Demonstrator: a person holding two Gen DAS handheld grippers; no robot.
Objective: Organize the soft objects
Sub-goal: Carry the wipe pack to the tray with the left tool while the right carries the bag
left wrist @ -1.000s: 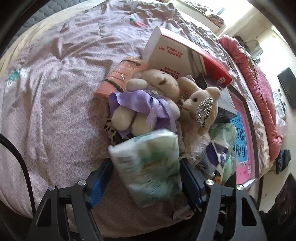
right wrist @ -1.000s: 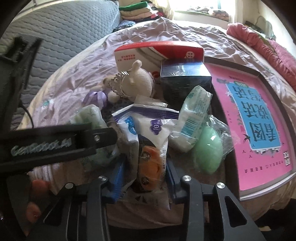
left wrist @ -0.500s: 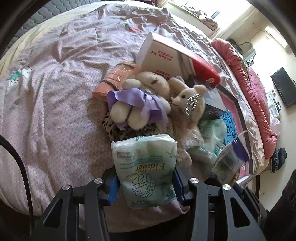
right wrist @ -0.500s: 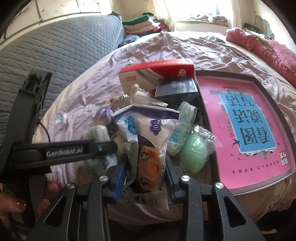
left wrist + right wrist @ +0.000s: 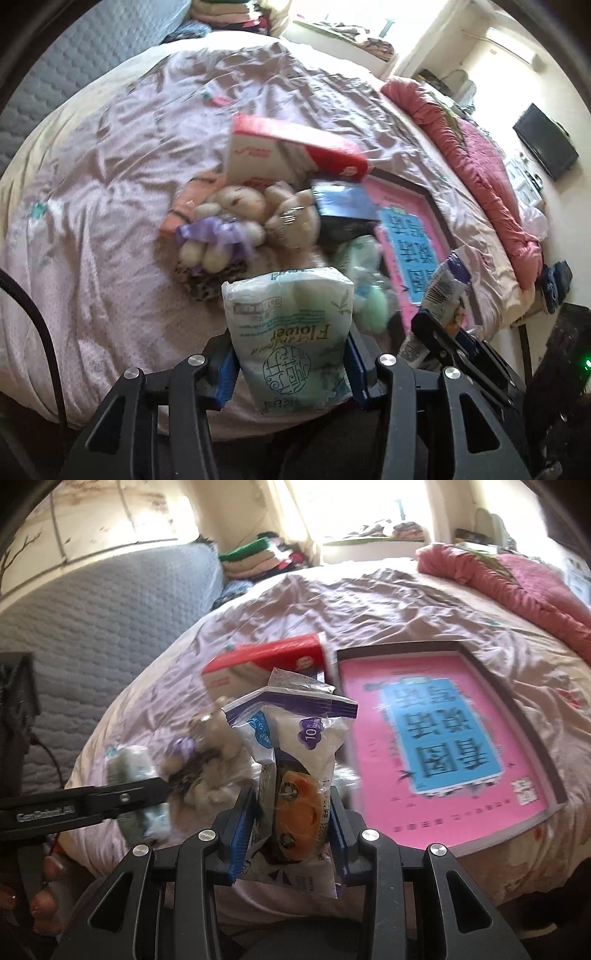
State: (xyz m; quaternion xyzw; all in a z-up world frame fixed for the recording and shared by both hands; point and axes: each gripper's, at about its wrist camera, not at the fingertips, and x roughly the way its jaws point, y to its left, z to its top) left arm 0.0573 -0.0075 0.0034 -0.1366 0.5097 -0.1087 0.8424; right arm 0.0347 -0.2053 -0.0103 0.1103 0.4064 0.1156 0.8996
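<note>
Left wrist view: left gripper [image 5: 290, 363] clamped on tissue pack [image 5: 290, 332], lifted above near edge of bed [image 5: 110, 221]. Right gripper [image 5: 291, 834] clamped on plastic-wrapped packet [image 5: 295, 786]. Risk: slick wrap slipping, packs dropping onto plush toys [image 5: 236, 218].

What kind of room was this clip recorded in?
Most likely a home bedroom. The items lie on a bed with a rumpled mauve bedsheet, a pink quilt is bunched along its far edge, and folded clothes are stacked near a bright window.
</note>
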